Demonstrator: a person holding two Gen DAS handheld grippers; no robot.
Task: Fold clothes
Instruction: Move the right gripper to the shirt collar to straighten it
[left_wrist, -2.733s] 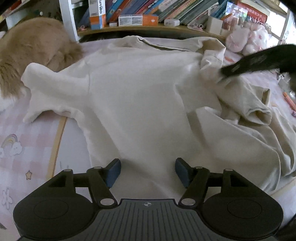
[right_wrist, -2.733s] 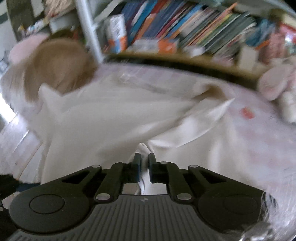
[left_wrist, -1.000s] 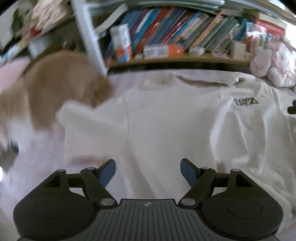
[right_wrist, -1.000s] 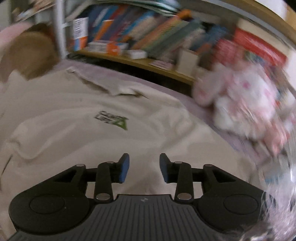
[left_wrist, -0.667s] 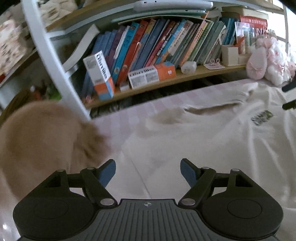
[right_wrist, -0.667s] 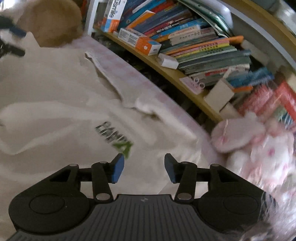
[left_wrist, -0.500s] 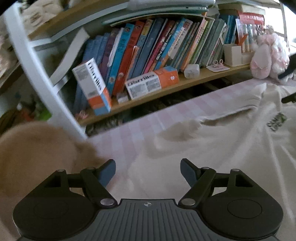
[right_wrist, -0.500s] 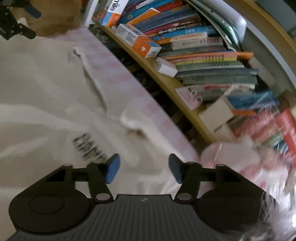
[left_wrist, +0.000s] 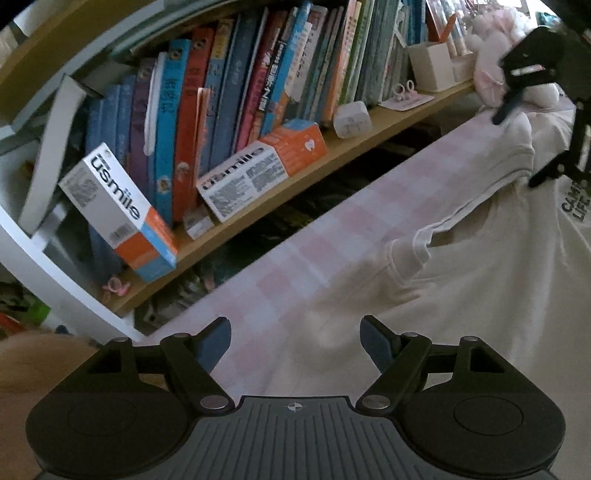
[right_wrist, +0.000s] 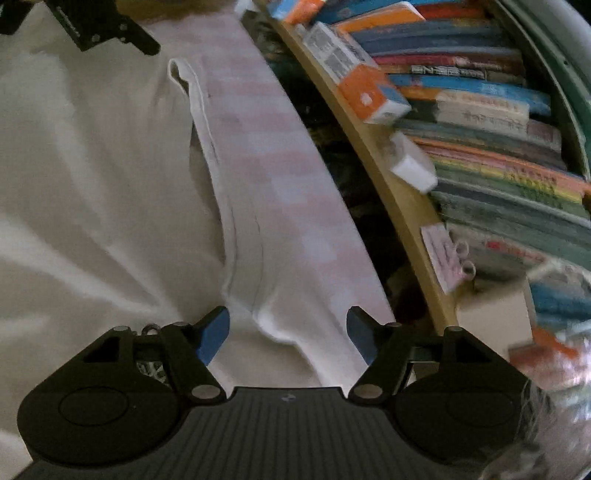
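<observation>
Both cameras look down and forward from close above the bed (left_wrist: 332, 236), near its far edge, toward the bookshelf (left_wrist: 369, 147). The right view is rolled, the shelf running down its right side. Both share the cream shirt's (left_wrist: 480, 280) collar (right_wrist: 207, 147), shelf and checked sheet.

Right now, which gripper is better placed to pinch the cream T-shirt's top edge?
Right. The right gripper is open with the cream T-shirt's shoulder corner lying between its fingers. The left gripper is open too, mostly over pink checked sheet.
</observation>
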